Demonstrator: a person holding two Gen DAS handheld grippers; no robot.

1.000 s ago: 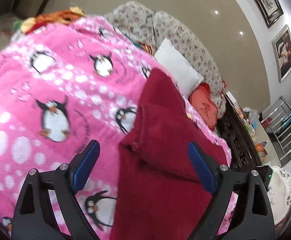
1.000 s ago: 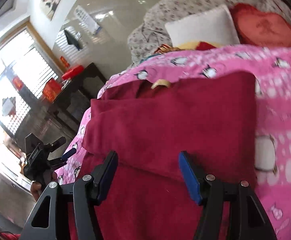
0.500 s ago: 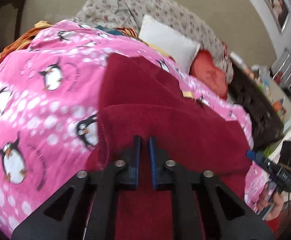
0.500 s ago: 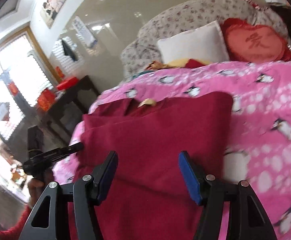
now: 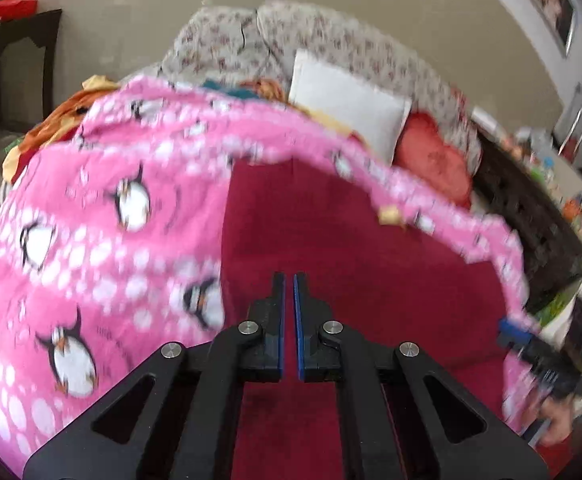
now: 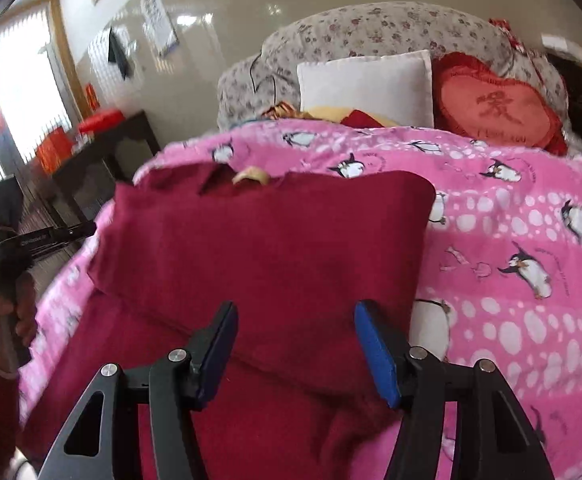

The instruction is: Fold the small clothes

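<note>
Pinching the red garment (image 5: 331, 248), left hand-held gripper (image 5: 289, 280) closed; right hand-held gripper (image 6: 295, 316) spread apart

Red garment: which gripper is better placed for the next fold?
Probably right: right gripper is open, straddling the near folded edge of the red garment. The left gripper is shut; any cloth in it is unclear.

We see a bed covered by a pink penguin-print blanket (image 6: 531, 216). A dark red garment (image 6: 275, 240) lies flat on the blanket, partly folded, one layer doubled over another. Beyond the garment, at the blanket's far edge, a white pillow (image 6: 365, 80) leans against a floral quilt (image 6: 371, 28) — a red heart-shaped cushion (image 6: 495, 104) sits just beside the pillow, touching it. An orange cloth (image 5: 59, 120) shows at the blanket's far corner.
</note>
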